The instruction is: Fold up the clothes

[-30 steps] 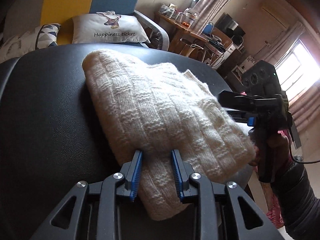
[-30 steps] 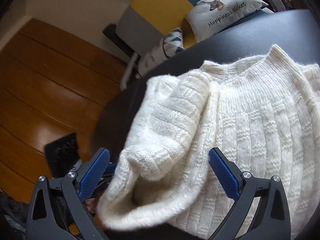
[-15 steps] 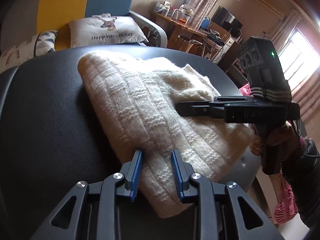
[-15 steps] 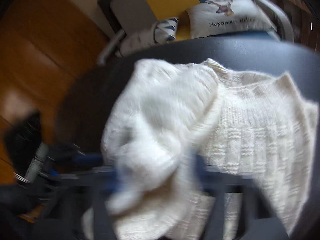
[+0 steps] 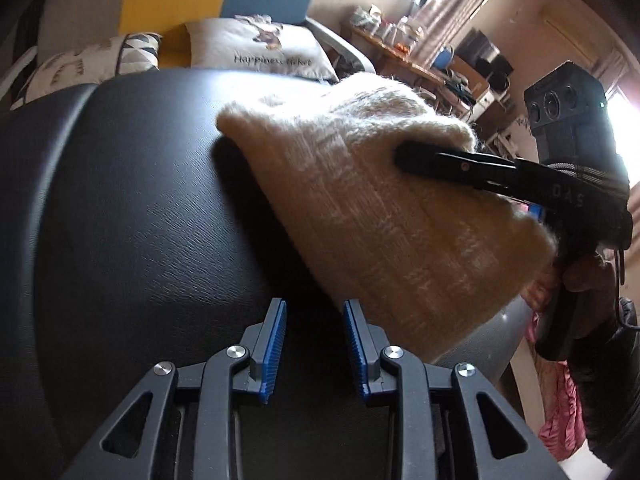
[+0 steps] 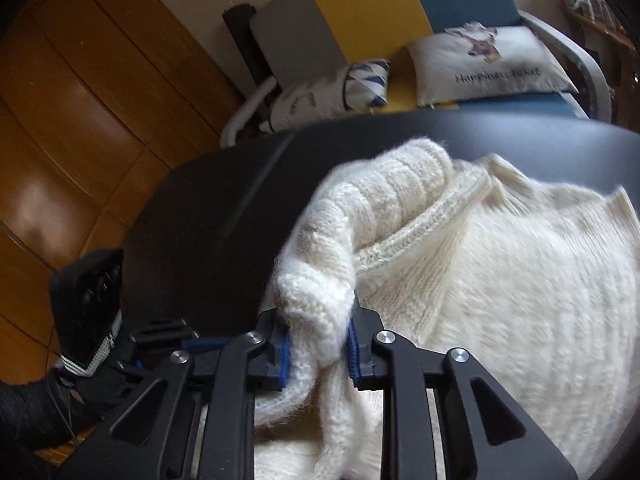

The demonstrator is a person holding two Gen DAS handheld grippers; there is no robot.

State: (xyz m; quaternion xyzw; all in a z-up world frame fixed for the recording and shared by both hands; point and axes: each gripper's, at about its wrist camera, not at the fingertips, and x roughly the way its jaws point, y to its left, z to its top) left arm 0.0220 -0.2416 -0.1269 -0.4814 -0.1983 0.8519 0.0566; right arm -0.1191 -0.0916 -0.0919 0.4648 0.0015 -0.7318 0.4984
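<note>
A cream knitted sweater (image 5: 380, 208) lies on the black padded table (image 5: 120, 208). In the left wrist view my left gripper (image 5: 314, 318) stands open just left of the sweater's near edge, with only bare table between its blue pads. My right gripper (image 6: 318, 344) is closing its jaws, and the pads press on a bunched fold of the sweater (image 6: 320, 300), lifted a little above the rest of the garment (image 6: 520, 300). From the left wrist view the right gripper (image 5: 404, 154) reaches in over the sweater from the right, held by a hand (image 5: 580, 280).
Beyond the table stands a sofa with a "Happiness ticket" cushion (image 5: 264, 50) and a patterned cushion (image 5: 88, 64). A cluttered wooden desk (image 5: 404, 56) is at the back right. Wooden floor (image 6: 60, 120) lies past the table's left edge. A pink cloth (image 5: 560, 420) hangs low right.
The right gripper went from wide open around the bunched fold to clamped on it and lifted it. The left gripper slid off the sweater's edge; the knit no longer sits between its pads.
</note>
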